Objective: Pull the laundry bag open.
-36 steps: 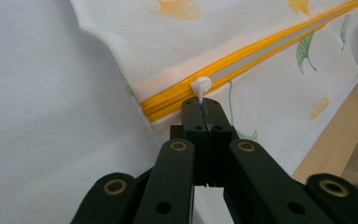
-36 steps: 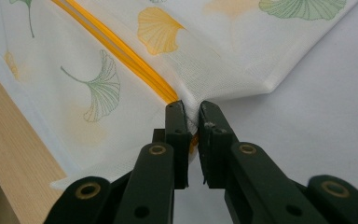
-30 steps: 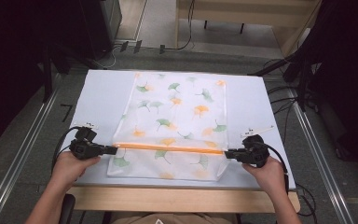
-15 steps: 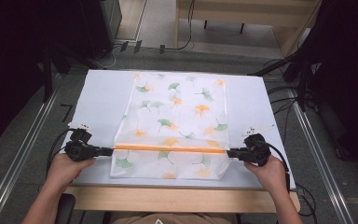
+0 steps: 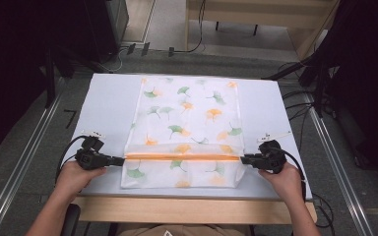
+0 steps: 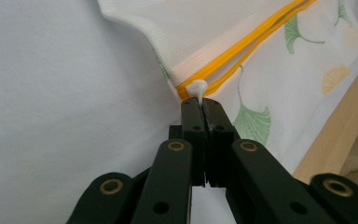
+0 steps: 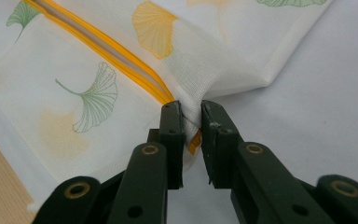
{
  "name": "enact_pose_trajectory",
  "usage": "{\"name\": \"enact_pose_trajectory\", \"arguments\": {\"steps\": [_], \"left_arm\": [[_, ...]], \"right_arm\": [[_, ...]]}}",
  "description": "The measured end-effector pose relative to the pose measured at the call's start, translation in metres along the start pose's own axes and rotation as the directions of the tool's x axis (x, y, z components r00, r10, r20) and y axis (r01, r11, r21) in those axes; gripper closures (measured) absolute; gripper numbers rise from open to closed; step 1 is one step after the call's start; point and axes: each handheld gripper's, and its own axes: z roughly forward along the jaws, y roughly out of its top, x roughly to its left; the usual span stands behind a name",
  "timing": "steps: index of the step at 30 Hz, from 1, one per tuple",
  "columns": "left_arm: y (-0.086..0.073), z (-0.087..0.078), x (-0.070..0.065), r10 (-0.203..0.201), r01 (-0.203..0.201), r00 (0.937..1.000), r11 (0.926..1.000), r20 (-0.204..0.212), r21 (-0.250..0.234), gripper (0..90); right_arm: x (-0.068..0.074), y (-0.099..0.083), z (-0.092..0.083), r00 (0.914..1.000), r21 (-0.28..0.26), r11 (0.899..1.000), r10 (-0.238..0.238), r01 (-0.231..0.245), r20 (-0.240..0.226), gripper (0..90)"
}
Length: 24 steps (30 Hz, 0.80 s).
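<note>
Light: bright, even, from overhead on the pale grey table top (image 5: 108, 113)
Surroundings: dark beyond the table
Shadows: soft, faint
Focus: close-up black jaws slightly soft

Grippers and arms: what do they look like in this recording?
Both the left gripper and right gripper are black, with flat two-bar jaws joined by brass-coloured rivets. A black cable loops from each, and each carries a small white tag on top. The forearms are bare, with no sleeves visible.

White mesh bag (image 5: 187, 123) printed with green and orange ginkgo leaves, orange zipper (image 5: 182, 157), pale blue table (image 5: 106, 105)
</note>
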Motion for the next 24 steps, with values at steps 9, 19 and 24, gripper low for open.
{"name": "enact_pose_trajectory", "arguments": {"steps": [9,19,24], "left_arm": [[0.001,0.0,-0.003,0.017,-0.017,0.9998,0.9998,0.006,-0.013,74.9],[0.0,-0.007,-0.007,0.036,-0.036,0.9993,0.9978,0.002,-0.055,66.1],[-0.001,-0.012,-0.009,0.036,-0.036,0.9993,0.9964,-0.003,-0.077,63.2]], "right_arm": [[0.003,-0.001,-0.002,0.9999,-0.021,1.0,-0.013,0.013,0.009,66.0],[0.004,0.0,-0.003,0.9986,-0.048,0.998,-0.049,0.05,0.022,59.0],[0.003,-0.001,-0.004,0.9986,-0.055,0.997,-0.044,0.046,0.028,58.6]]}}
